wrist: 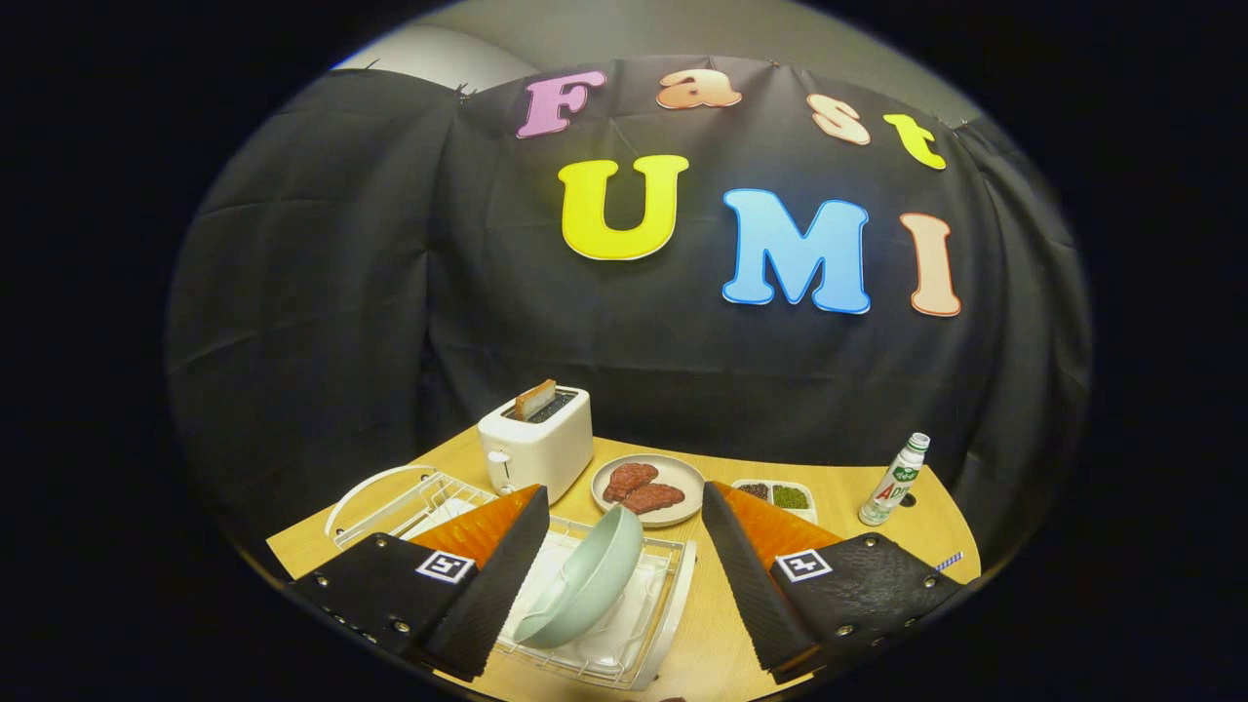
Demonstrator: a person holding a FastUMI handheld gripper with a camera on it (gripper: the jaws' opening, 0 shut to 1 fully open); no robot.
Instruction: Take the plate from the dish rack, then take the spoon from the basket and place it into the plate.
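Tool (624,585) spread wide, gripping nothing. Pale green plate (585,583) tilted on edge in white dish rack (655,624), between the fingers. Beyond on tabletop (717,634): toaster (536,444), dish of meat (647,489), small tray (780,495), bottle (895,480).

- Light: you work under overhead light; the table (838,487) is warm and bright, the cloth wall dim toward its sides.
- Distortion: strong fisheye bend; the table's far edge curves.
- Focus: sharp centrally, the fingers (741,556) slightly soft.
- Glare: mild sheen on the plate (585,585).
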